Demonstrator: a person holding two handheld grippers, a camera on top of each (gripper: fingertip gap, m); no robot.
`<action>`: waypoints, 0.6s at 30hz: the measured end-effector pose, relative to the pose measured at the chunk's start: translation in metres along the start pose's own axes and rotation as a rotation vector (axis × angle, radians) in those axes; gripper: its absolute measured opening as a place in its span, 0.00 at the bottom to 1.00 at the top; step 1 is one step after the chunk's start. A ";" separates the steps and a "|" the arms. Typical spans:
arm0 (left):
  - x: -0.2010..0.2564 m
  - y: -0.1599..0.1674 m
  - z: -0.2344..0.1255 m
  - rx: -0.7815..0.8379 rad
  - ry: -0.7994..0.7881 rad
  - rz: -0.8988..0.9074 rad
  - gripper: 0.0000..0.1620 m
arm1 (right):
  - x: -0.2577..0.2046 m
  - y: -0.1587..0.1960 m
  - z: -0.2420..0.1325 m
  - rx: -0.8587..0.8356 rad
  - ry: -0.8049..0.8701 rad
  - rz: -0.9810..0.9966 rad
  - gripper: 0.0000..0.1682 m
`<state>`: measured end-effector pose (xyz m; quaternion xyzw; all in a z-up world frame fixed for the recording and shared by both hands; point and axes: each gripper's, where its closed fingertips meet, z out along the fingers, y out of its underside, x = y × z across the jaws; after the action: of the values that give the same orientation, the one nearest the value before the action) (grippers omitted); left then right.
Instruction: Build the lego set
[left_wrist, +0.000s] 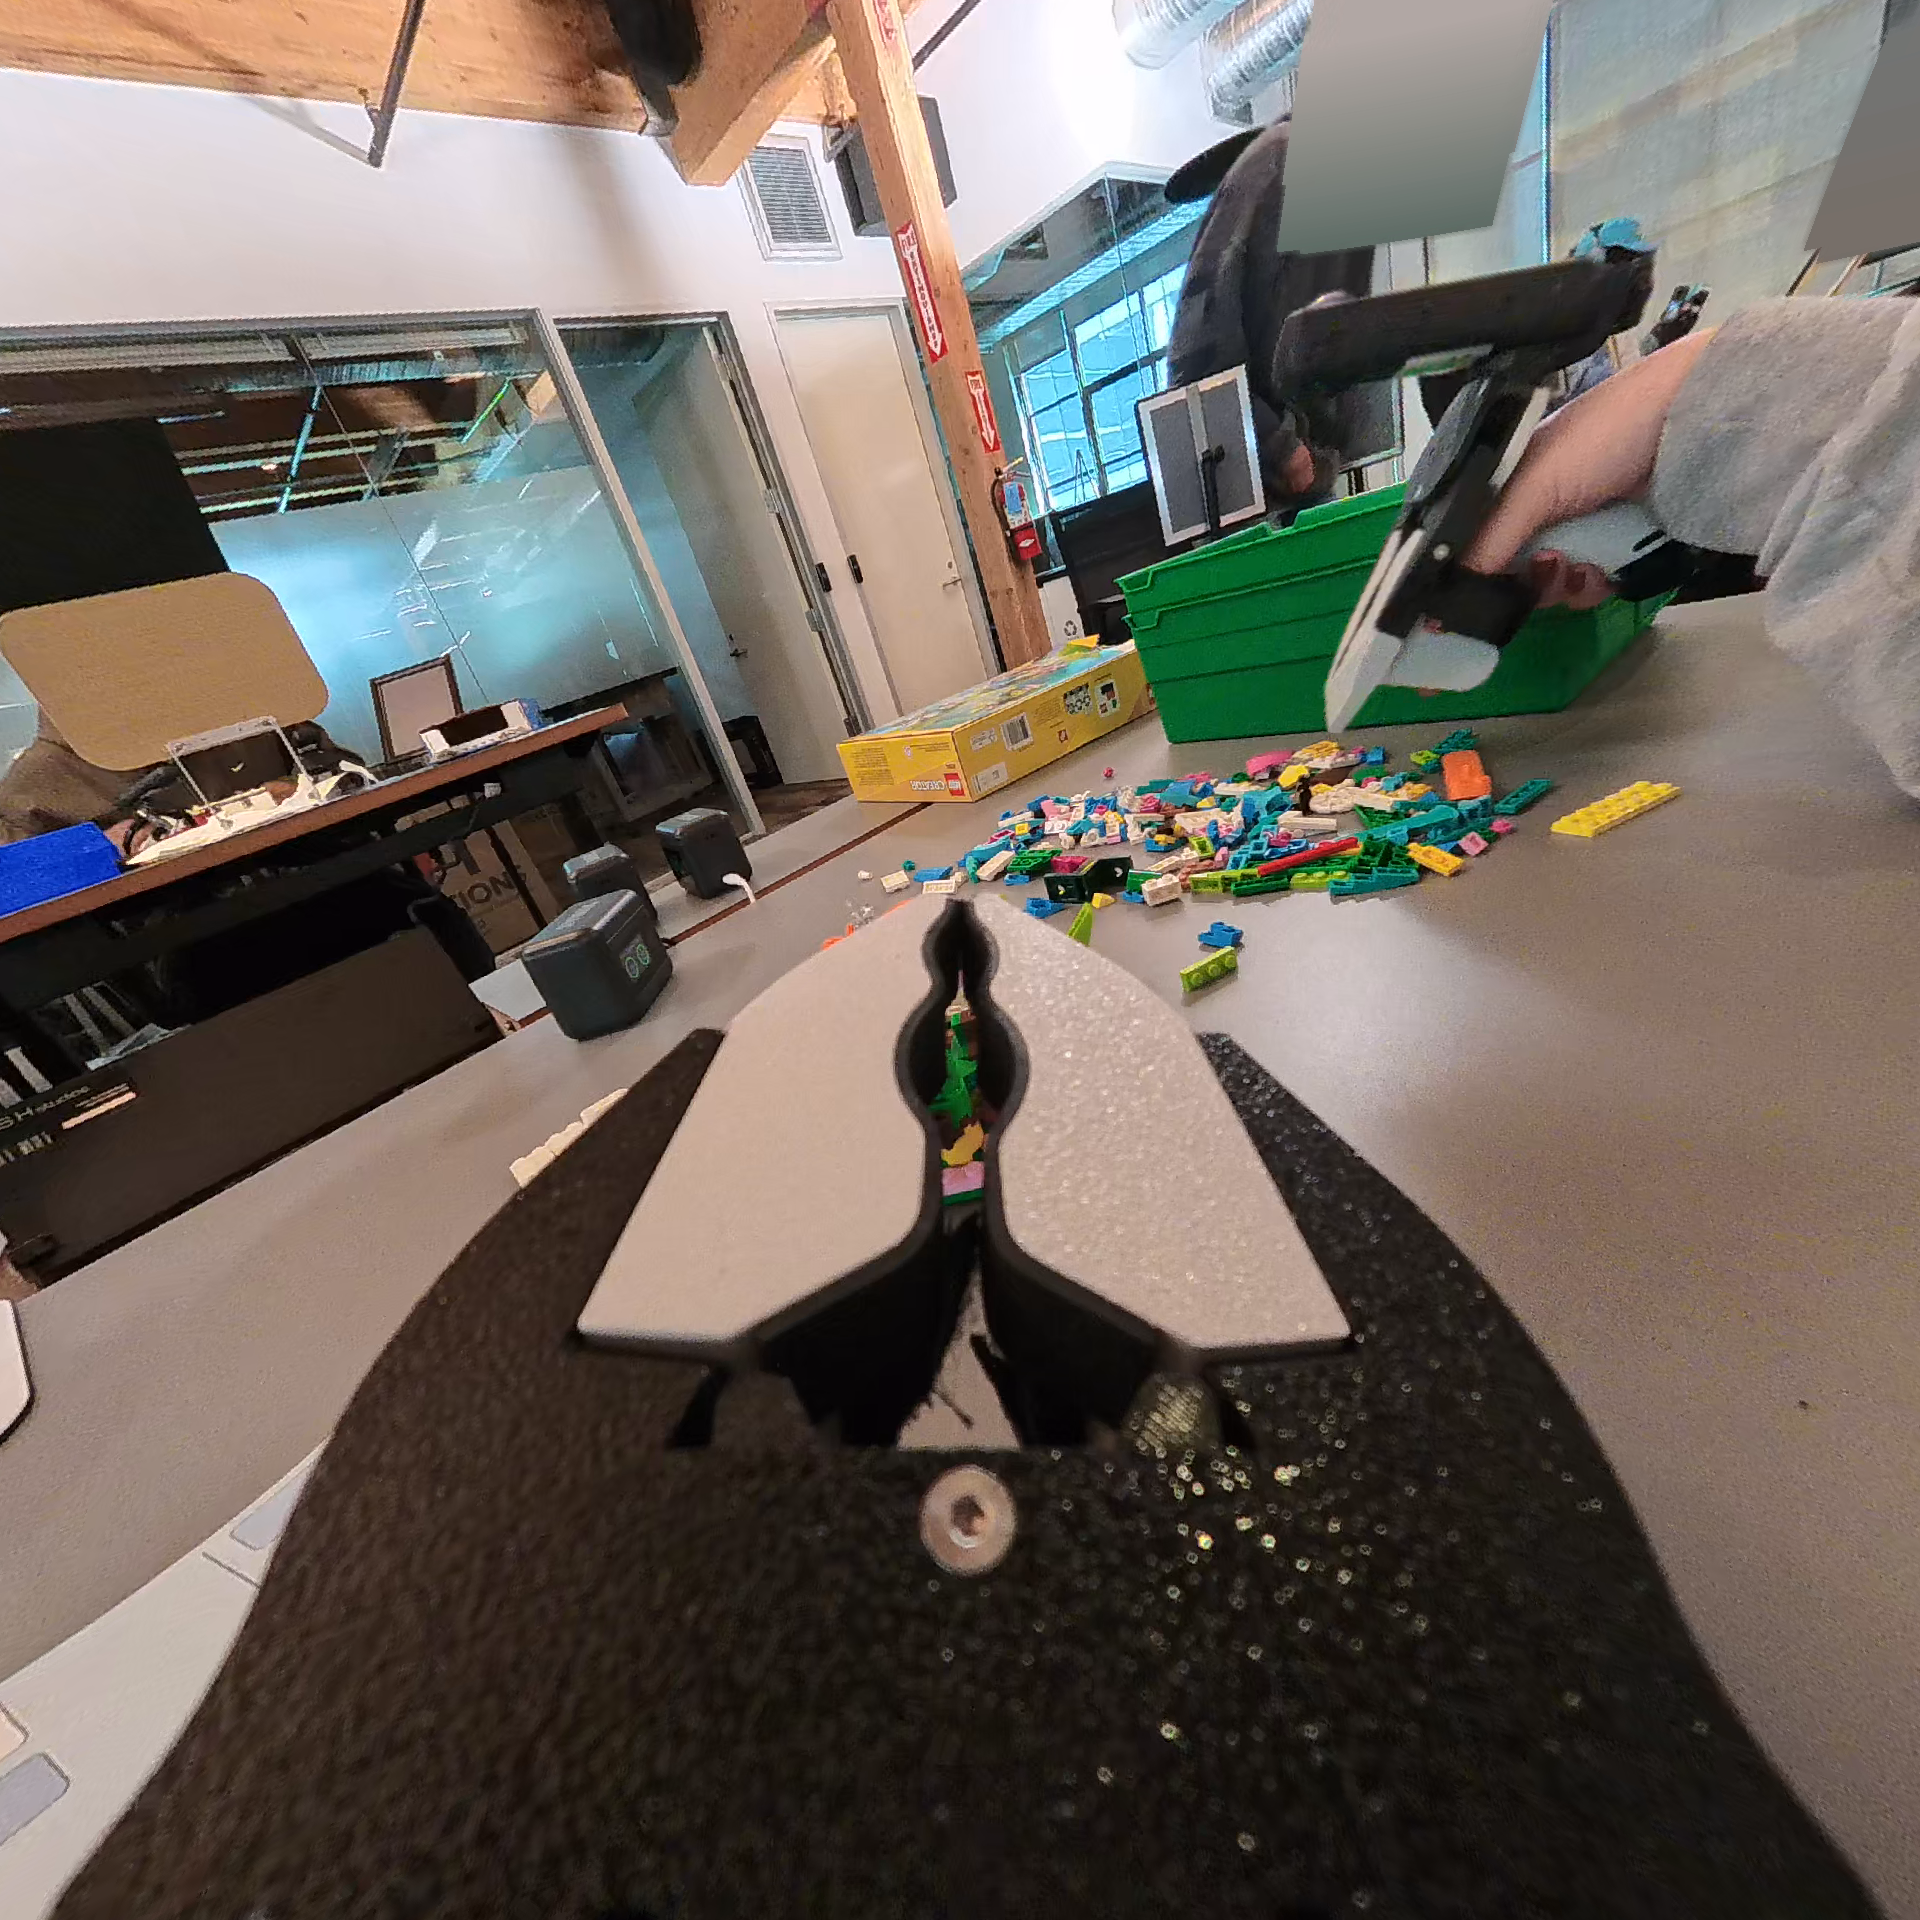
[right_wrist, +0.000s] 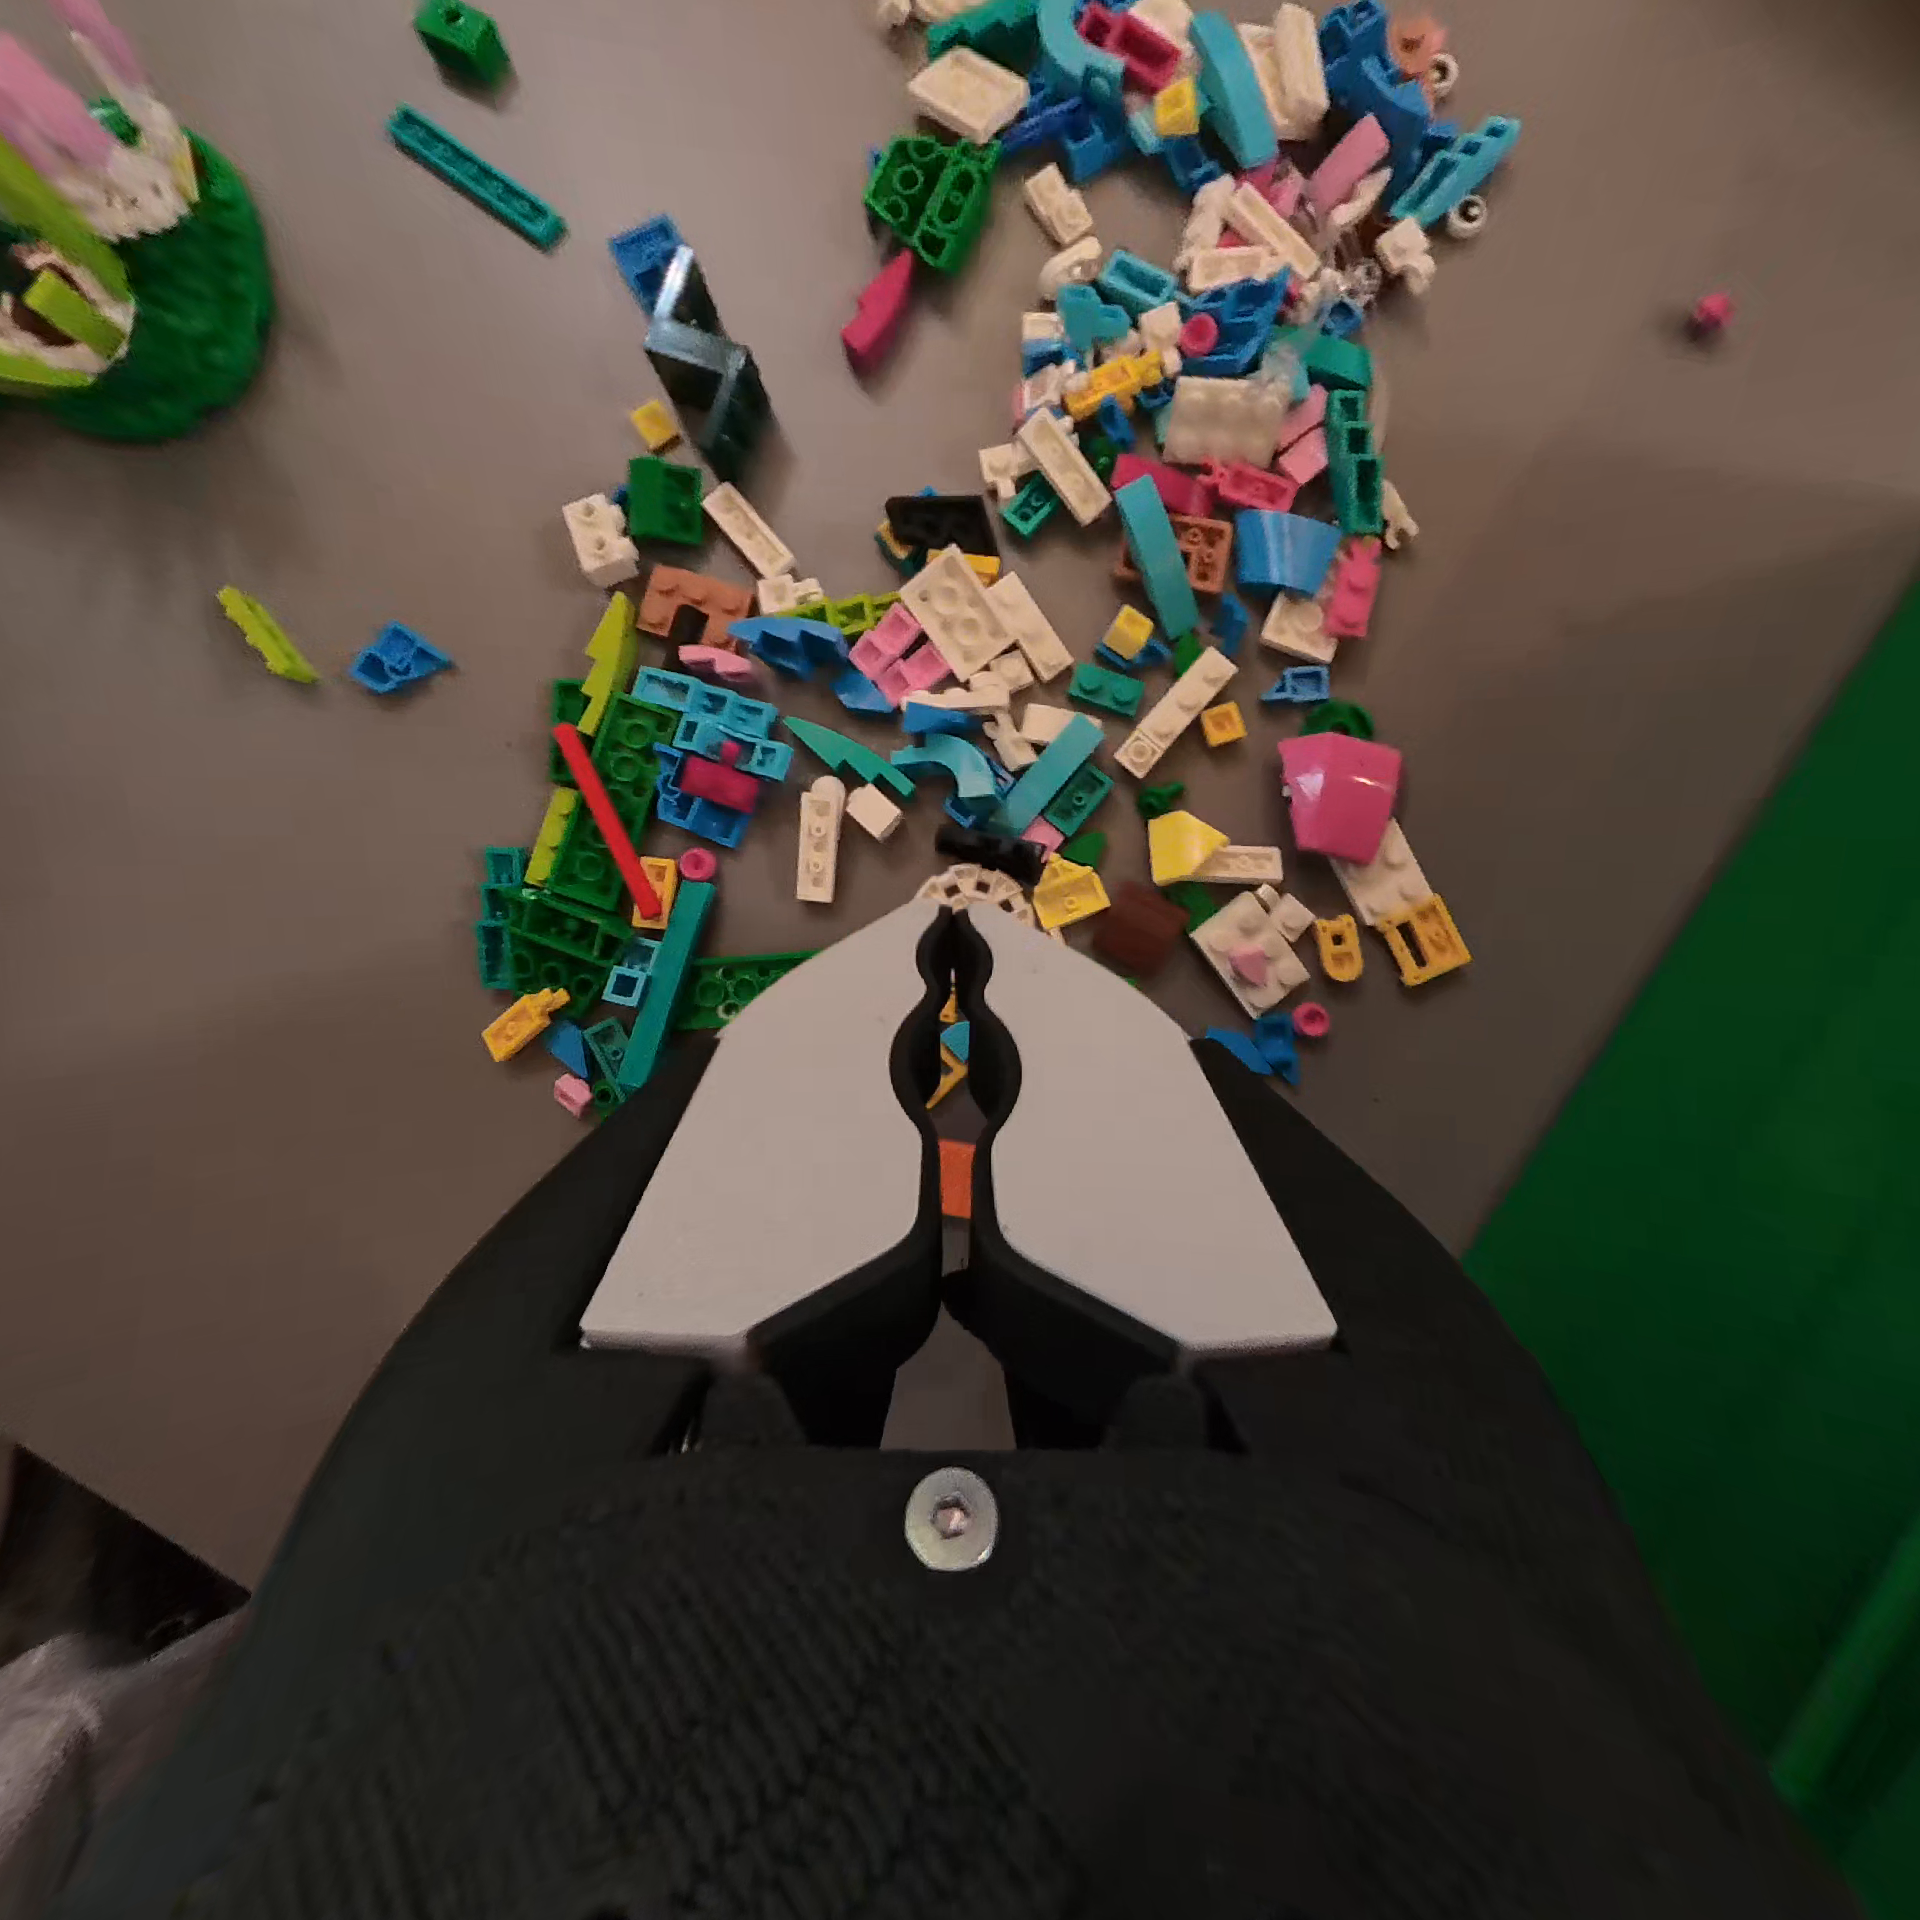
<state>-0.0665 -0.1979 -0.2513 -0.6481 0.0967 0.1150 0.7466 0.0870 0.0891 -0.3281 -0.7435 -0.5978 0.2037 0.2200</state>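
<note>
Grey counter (right_wrist: 260, 935) is covered with a loose pile of lego pieces (right_wrist: 1039, 644) — white, teal, blue, pink, yellow and green bits, plus a red rod (right_wrist: 608, 821) at its left edge — with green bins (left_wrist: 1257, 634) and a yellow box (left_wrist: 987, 738) behind it. Part-built model (right_wrist: 156, 301) on a round green base sits apart at the far left, blurry. Both the left gripper (left_wrist: 961, 914) and right gripper (right_wrist: 951, 920) have fingers pressed together, gripping nothing I can see — the right hangs over the pile.

Green bins (left_wrist: 1247, 644) on grey table (left_wrist: 1558, 1143); fire extinguisher (left_wrist: 1016, 509) on post.
</note>
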 end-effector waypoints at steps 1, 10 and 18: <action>0.000 0.000 0.000 0.000 0.000 0.000 0.00 | 0.002 0.000 -0.001 -0.001 0.017 0.018 0.00; 0.001 0.000 0.000 -0.001 0.002 0.007 0.00 | 0.049 0.040 -0.005 -0.148 0.212 0.377 0.14; 0.002 0.001 0.000 -0.003 0.004 0.011 0.00 | 0.039 0.055 -0.002 -0.225 0.149 0.394 0.11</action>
<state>-0.0649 -0.1977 -0.2525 -0.6490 0.1015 0.1180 0.7447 0.1397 0.1167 -0.3594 -0.8784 -0.4425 0.1195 0.1353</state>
